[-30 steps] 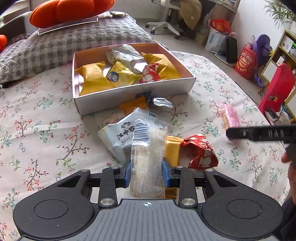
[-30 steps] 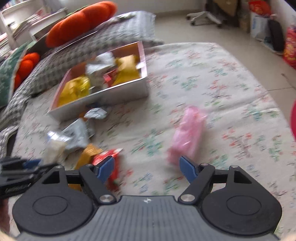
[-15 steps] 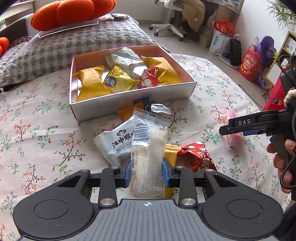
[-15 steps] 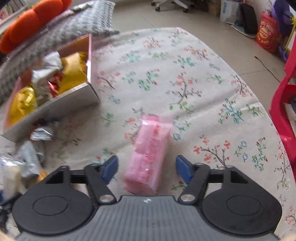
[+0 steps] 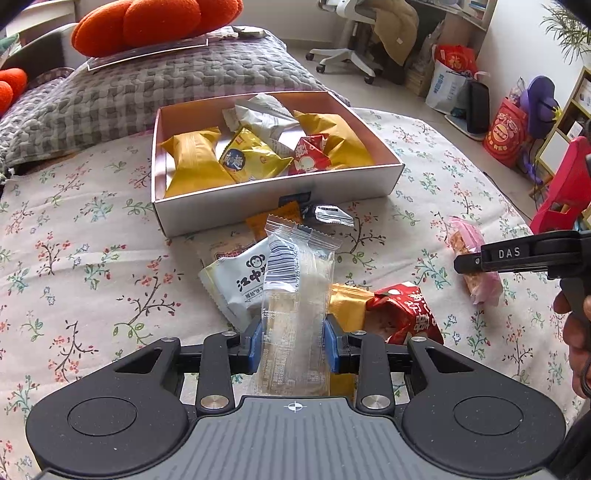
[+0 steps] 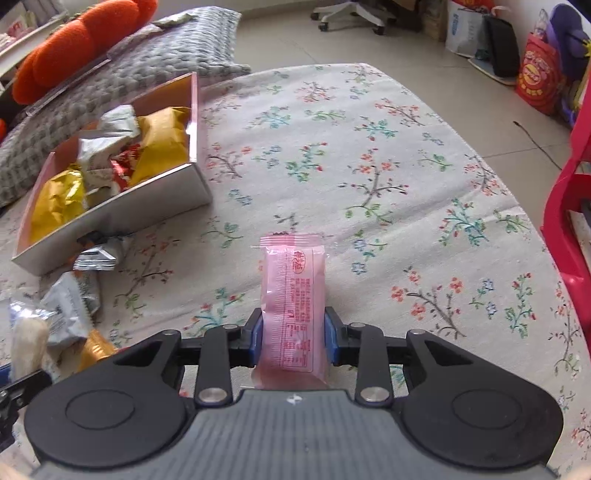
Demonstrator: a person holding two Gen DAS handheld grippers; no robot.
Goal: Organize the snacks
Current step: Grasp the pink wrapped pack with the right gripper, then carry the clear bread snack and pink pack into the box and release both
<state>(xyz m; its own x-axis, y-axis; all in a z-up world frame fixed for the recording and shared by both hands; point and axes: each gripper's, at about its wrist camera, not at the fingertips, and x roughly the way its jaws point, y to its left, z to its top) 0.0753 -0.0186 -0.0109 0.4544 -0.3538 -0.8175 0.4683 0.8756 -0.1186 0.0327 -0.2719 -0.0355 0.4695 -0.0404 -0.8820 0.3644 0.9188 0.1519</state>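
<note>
My left gripper (image 5: pixel 294 343) is shut on a clear-wrapped snack (image 5: pixel 297 306) and holds it above loose snacks on the floral bedspread: a white monkey packet (image 5: pixel 240 280), a red packet (image 5: pixel 406 314) and a gold one (image 5: pixel 349 304). My right gripper (image 6: pixel 294 341) is shut on a pink snack packet (image 6: pixel 293 295), which also shows in the left wrist view (image 5: pixel 469 240). The open box (image 5: pixel 369 181) ahead holds several yellow, silver and red packets; it lies at the left in the right wrist view (image 6: pixel 177 192).
A grey checked pillow (image 5: pixel 147 85) and orange cushion (image 5: pixel 159 22) lie behind the box. A small silver packet (image 5: pixel 328 214) and an orange one (image 5: pixel 284 214) rest against the box front. A red plastic chair (image 6: pixel 572 184) stands off the bed's right edge.
My right gripper moved over the pink packet and closed on it. My left gripper kept hold of the clear snack and shifted slightly closer to the box.
</note>
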